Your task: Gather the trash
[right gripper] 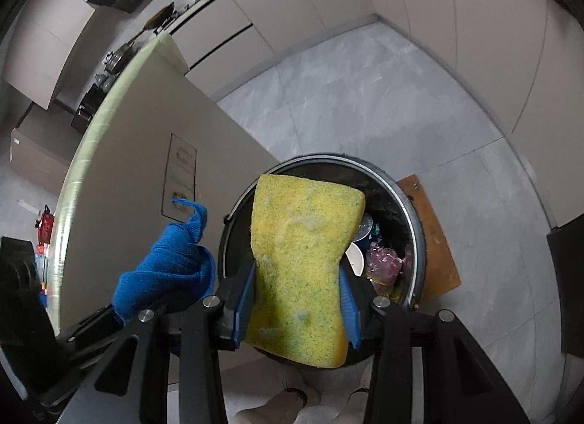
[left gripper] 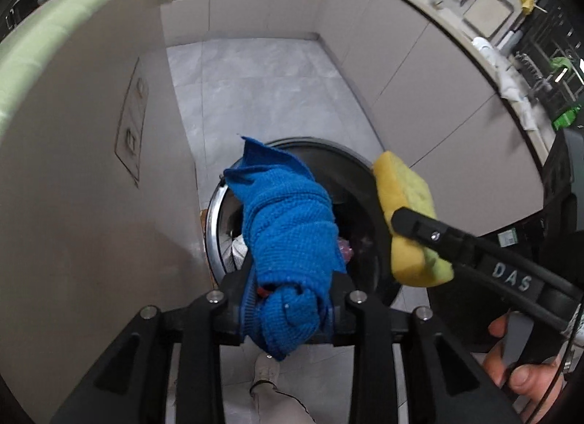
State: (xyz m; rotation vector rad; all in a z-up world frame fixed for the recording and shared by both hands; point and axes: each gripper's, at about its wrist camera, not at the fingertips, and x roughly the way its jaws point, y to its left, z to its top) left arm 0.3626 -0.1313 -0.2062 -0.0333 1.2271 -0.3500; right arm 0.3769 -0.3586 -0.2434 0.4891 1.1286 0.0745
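Hanging over a round black trash bin [left gripper: 321, 153] with a shiny metal rim, both claws carry something soft. The left claw [left gripper: 288, 310] is clamped on a bunched blue cloth [left gripper: 288, 226], whose loose corner sticks up above the bin's near edge; its pads press the folds from both sides. The right claw [right gripper: 297, 300] grips a yellow sponge [right gripper: 303, 259] with a green-flecked face, and the sponge is pinched in at the waist where the blue pads [right gripper: 244, 300] squeeze it. Seen from the left wrist, the sponge sits just beside the cloth, a little to its right, with a person's hand [left gripper: 518, 369] around the right claw's handle. Both things are above the bin's open mouth, not inside it. Within the bin lie a crumpled pink wrapper [right gripper: 383, 263], a white disc [right gripper: 356, 258] and other scraps too dark to make out. The bin stands on a grey tiled floor [right gripper: 365, 102], close to a beige cabinet side [left gripper: 91, 175], and a brown board [right gripper: 430, 226] lies on the floor behind it.
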